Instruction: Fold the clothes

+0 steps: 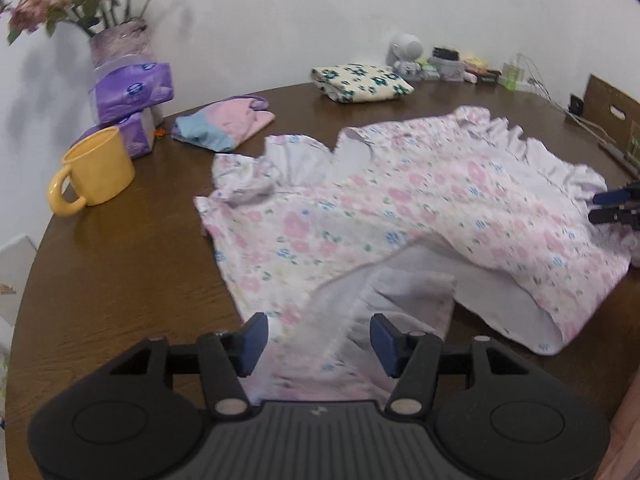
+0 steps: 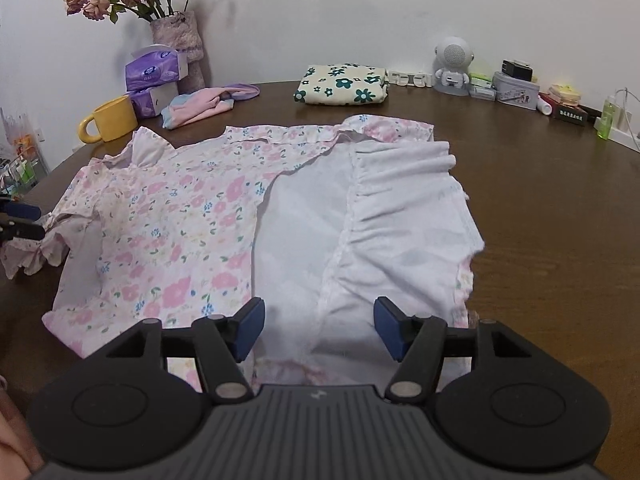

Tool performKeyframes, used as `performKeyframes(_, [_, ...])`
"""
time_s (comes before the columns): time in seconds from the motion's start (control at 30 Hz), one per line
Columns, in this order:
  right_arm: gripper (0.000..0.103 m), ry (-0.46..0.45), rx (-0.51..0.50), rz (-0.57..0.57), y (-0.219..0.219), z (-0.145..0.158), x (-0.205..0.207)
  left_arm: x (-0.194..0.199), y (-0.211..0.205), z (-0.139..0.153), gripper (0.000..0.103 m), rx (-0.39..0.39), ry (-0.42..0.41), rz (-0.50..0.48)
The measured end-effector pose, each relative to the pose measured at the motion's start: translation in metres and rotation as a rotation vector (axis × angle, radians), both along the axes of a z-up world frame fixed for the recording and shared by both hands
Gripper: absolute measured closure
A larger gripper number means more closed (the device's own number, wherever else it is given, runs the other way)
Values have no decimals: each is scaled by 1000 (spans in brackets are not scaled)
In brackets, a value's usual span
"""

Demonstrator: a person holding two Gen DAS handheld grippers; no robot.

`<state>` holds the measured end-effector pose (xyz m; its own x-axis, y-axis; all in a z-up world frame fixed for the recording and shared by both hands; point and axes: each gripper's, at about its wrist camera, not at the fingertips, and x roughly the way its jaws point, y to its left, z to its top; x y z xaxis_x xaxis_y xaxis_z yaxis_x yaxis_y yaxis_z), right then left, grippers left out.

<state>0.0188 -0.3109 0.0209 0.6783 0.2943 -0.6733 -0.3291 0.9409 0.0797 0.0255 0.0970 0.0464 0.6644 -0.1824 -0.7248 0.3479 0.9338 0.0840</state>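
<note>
- The floral garment [image 2: 180, 216] is lying spread over the middle of the round wooden table [image 2: 560, 220], one side turned back and showing its white lining and frill.
- Its near hem is reaching toward the table's near edge, under both grippers.
- The right gripper [image 2: 320, 328] is hanging over the white lining, jaws standing apart, pads pressing on nothing.
- The left gripper [image 1: 318, 340] is hanging over the frilled hem, jaws likewise apart, cloth below them but not pinched.
- Bare wood is lying open to the garment's right, out to the table's edge.
- A yellow mug [image 1: 96, 170], tissue packs [image 1: 134, 92], a pink folded cloth [image 1: 228, 122] and a folded flower-print cloth [image 2: 342, 84] are crowding the far rim.
</note>
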Motion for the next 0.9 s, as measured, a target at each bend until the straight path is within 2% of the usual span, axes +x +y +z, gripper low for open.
performKeyframes(0.1, [41, -2, 0, -11, -3, -4, -5, -3, -13, -7, 50, 64, -16, -18])
performKeyframes(0.27, [41, 0, -21, -21, -5, -9, -9, -11, -25, -12, 79, 183, -43, -66])
performKeyframes(0.4, [41, 0, -36, -31, -8, -11, -12, -17, -23, -14, 86, 247, -44, -71])
performKeyframes(0.5, [40, -15, -51, -41, -8, -12, -13, -21, -18, -13, 87, 248, -46, -48])
performKeyframes(0.6, [38, -26, -52, -49, -9, -13, -14, -22, -10, -12, 86, 211, -47, -10])
performKeyframes(0.73, [37, -26, -35, -48, -10, -12, -13, -23, -6, 6, 74, 140, -79, -13])
performKeyframes(0.83, [37, -52, -24, -36, -10, -6, -12, -13, -11, 13, 69, 216, -123, -1])
performKeyframes(0.9, [37, -61, -24, -29, -8, -3, -10, -1, -13, 8, 69, 246, -91, -18])
